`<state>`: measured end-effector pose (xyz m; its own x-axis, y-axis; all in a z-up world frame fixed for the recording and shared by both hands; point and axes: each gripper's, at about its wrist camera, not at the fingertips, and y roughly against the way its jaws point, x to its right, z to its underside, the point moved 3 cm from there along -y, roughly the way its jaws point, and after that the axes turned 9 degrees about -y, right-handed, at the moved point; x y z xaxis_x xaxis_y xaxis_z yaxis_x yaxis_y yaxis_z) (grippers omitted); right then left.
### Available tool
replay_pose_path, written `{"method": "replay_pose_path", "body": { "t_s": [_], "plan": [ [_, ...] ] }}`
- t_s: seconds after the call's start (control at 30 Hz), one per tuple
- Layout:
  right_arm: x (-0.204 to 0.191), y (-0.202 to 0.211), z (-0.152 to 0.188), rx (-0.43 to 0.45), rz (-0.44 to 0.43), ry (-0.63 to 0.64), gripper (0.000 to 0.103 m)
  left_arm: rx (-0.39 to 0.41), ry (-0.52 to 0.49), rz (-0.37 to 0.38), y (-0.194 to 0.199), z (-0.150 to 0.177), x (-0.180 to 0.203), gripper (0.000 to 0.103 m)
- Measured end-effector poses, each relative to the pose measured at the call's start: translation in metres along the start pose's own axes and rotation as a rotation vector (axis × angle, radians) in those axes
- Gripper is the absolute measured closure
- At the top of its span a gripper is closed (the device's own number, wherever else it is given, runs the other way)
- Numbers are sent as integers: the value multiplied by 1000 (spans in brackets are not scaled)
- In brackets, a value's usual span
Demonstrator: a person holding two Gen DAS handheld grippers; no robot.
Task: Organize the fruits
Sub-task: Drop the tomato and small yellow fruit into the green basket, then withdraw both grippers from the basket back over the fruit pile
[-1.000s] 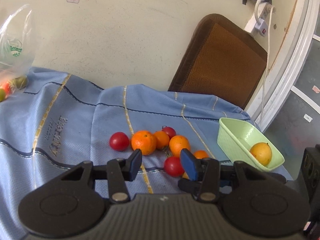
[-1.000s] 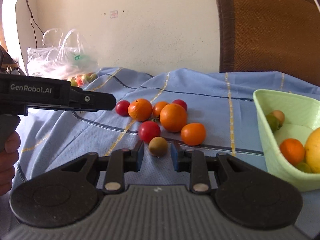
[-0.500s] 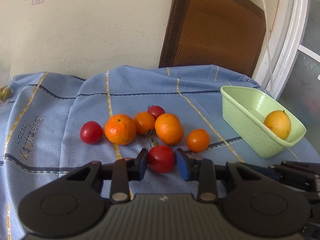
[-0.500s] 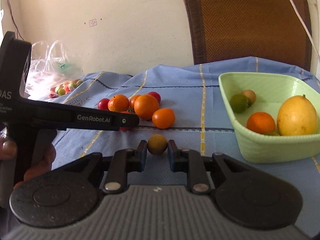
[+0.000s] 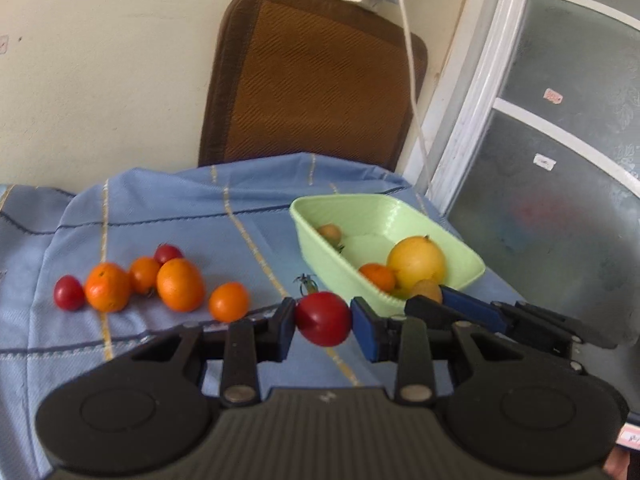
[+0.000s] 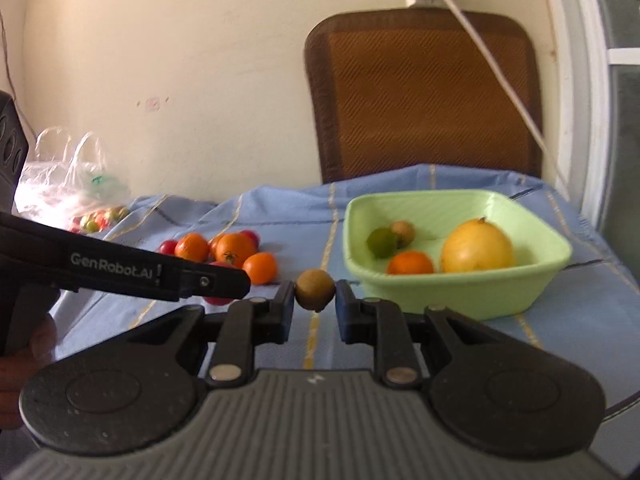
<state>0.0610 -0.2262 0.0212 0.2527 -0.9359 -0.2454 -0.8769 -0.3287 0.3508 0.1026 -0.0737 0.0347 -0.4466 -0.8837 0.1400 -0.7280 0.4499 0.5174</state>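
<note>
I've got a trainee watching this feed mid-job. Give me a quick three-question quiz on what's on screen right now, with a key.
1. What does the left gripper hold?
2. True or false: the green basket is empty.
3. The right gripper holds: A) an orange B) a small brown fruit C) nothing.

Key:
1. A red tomato, clamped between its fingers.
2. False: it holds a large yellow citrus, an orange, a lime and a small brownish fruit.
3. B.

The right gripper [image 6: 315, 305] clamps a small brown fruit [image 6: 315, 290] beside the green basket [image 6: 460, 292].
</note>
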Motion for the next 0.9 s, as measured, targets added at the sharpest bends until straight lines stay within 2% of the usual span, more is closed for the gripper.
{"method": "replay_pose_path", "body": {
  "t_s": [0.1, 0.27, 0.4, 0.47, 0.53, 0.6, 0.73, 0.9],
  "plan": [
    [21, 4, -12, 65, 59, -16, 78, 20, -29, 12, -17, -19, 17, 72],
    [52, -7, -17, 82, 122, -48, 78, -11, -56, 16, -51, -36, 34, 72],
    [60, -13, -15, 76, 125, -62, 76, -43, -58, 1, -72, -38, 39, 71],
    [60, -14, -13, 82, 127, -58, 76, -53, -52, -3, -76, -37, 38, 64],
    [59, -14, -10, 85, 133, -54, 74, -56, -44, -1, -74, -36, 35, 64],
    [61, -12, -11, 93, 135, -62, 74, -34, -28, 1, -63, -39, 27, 64],
    [62, -5, -17, 120, 132, -90, 74, 74, 33, -23, -18, -52, -4, 64],
    [47, 4, -22, 137, 84, -88, 74, 209, 146, -150, 50, -46, -74, 64]
  ]
}}
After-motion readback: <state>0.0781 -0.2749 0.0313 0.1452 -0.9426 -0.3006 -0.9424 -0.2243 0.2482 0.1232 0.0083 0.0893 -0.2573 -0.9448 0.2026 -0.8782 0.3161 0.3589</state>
